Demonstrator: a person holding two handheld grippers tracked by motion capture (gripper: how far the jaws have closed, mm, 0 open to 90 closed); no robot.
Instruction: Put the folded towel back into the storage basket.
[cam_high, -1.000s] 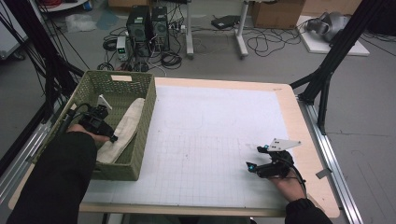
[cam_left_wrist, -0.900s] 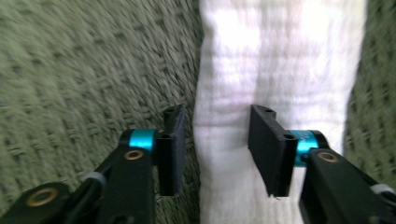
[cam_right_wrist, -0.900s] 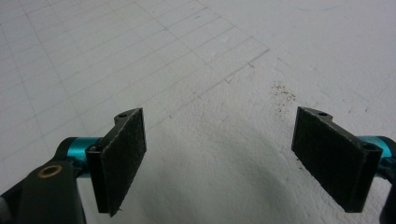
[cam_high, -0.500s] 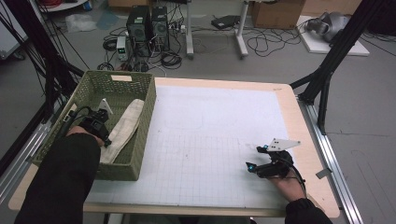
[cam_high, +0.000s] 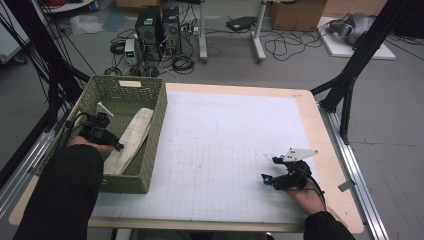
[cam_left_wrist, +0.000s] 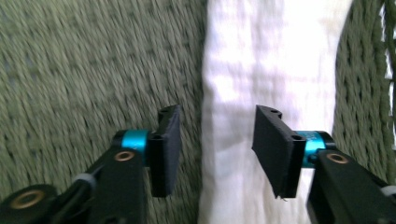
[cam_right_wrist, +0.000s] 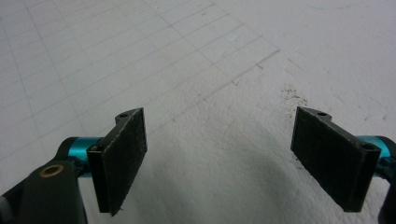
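Since the earlier frame the left gripper (cam_high: 102, 131) in the basket (cam_high: 150, 165) has just opened its fingers (cam_left_wrist: 275, 149), now apart with nothing pinched, above the cloth (cam_left_wrist: 266, 65) lying there. The right gripper (cam_high: 280, 175) rests wide and empty on the counter (cam_high: 235, 125). The step looks like placing or re-gripping the cloth; next the left hand should either lift clear or close again.

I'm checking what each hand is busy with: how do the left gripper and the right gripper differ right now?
The left gripper is down inside the green basket, over the white cloth; the right gripper sits over the white gridded mat. The left gripper's jaws have just been opening and stand apart with nothing clamped, the cloth beneath them; the right gripper's jaws stand wider over bare mat. Both have open black jaws with nothing held.
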